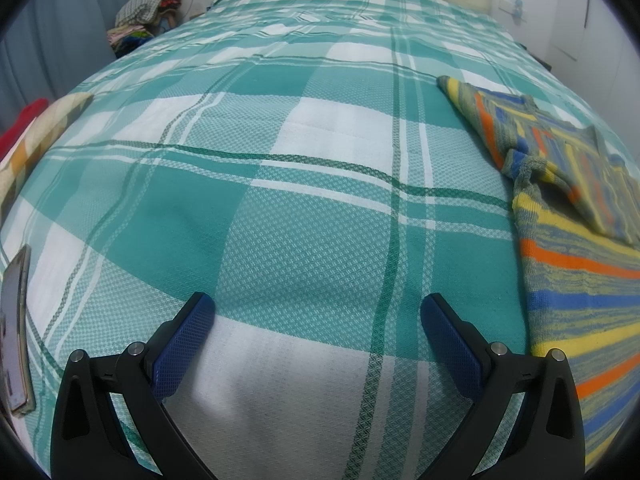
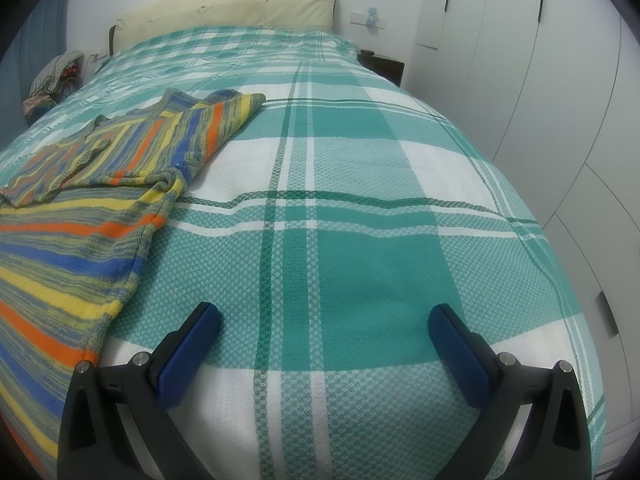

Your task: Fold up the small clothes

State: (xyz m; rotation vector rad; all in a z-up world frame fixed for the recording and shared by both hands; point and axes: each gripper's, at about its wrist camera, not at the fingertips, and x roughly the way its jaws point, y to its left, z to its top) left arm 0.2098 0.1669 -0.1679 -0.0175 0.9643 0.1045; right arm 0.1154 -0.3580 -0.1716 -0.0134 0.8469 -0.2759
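A: Nearest, lower frame?

B: Left gripper (image 1: 318,306) and right gripper (image 2: 324,316), both spread wide, pinching nothing, above the plaid bedspread (image 1: 312,240).

A: And the garment?

B: Striped knit sweater (image 2: 80,216) at left of the right view, right edge of the left view; sleeves apparently folded across already (judging by the layering).

A: Next?

B: Probably gripping the near hem and bringing it toward the collar.

A: Farther back?

B: Phone (image 1: 14,332) lower left, clothes pile (image 1: 144,12) upper left, headboard (image 2: 224,8) at top. No legible writing anywhere.
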